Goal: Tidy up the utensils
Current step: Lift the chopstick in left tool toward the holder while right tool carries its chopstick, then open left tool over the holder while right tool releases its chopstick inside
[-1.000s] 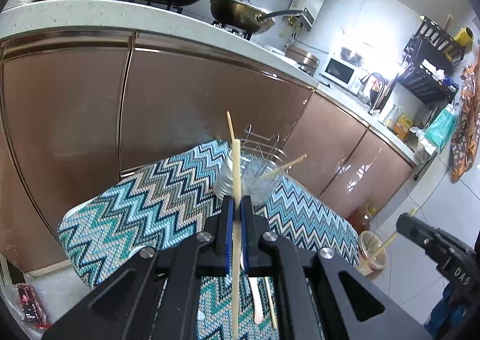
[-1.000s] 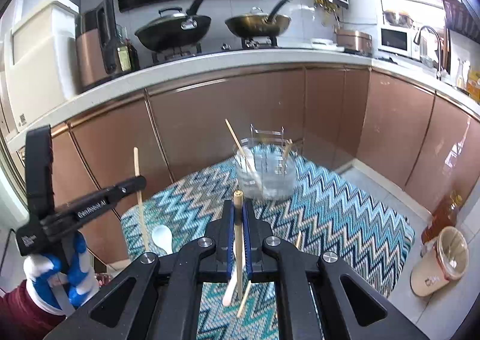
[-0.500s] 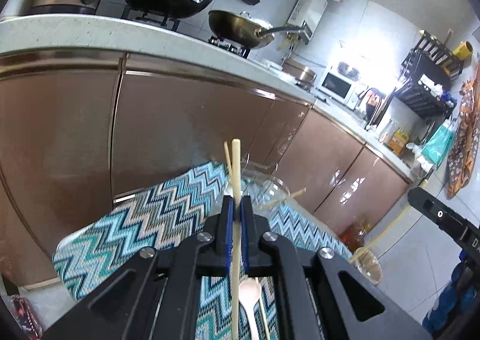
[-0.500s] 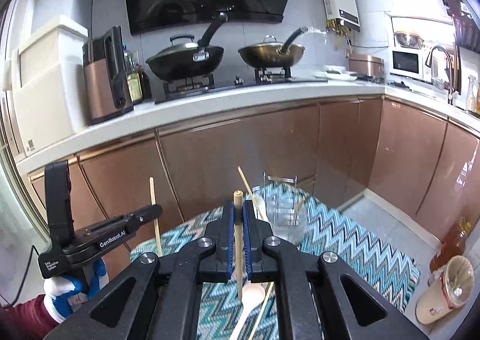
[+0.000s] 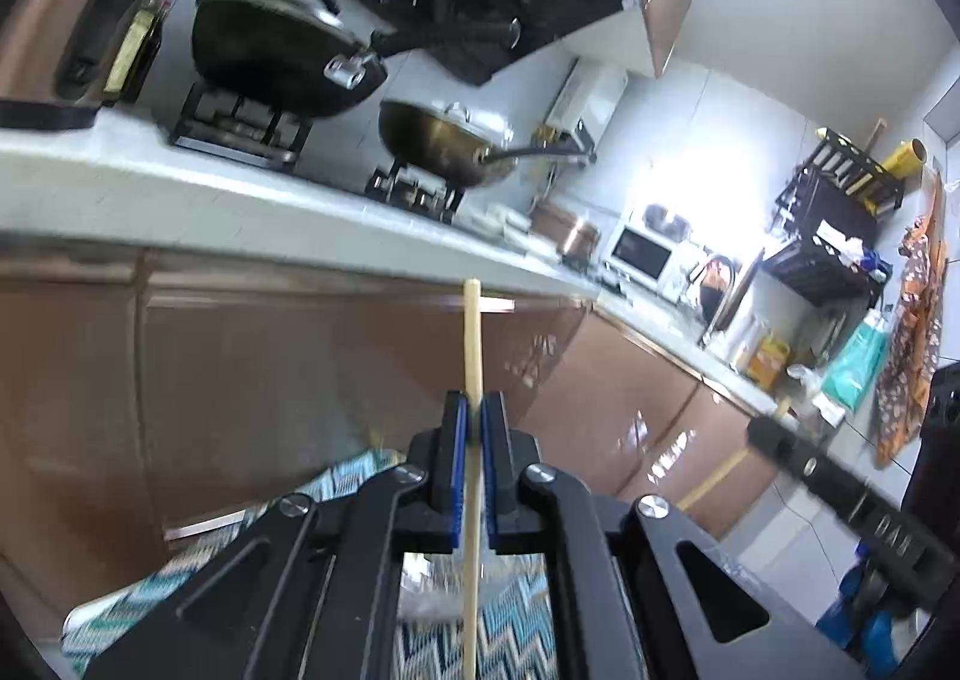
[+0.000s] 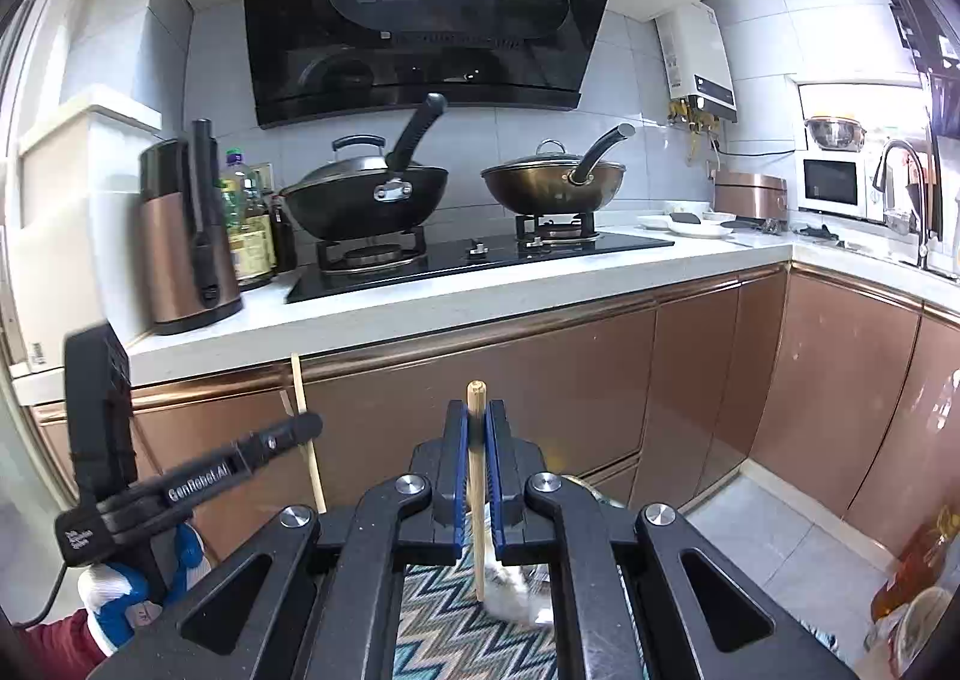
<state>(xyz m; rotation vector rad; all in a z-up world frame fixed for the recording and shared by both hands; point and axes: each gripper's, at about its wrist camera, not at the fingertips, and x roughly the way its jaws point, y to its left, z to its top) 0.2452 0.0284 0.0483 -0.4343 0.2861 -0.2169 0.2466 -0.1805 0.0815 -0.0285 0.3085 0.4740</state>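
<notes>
Both grippers, L (image 5: 472,422) marked "GenRobot.AI" & R (image 6: 477,428), pinch chopsticks (image 5: 471,344).

Both grippers have risen. My left gripper (image 5: 472,428) now faces the cabinets (image 5: 240,380) and stove; the jar that sat ahead has dropped to a blur under its jaws. My right gripper (image 6: 476,434) sees the jar (image 6: 516,590) only low between its arms. The zigzag cloth (image 6: 432,620) has shrunk to the bottom edge in both views.
</notes>
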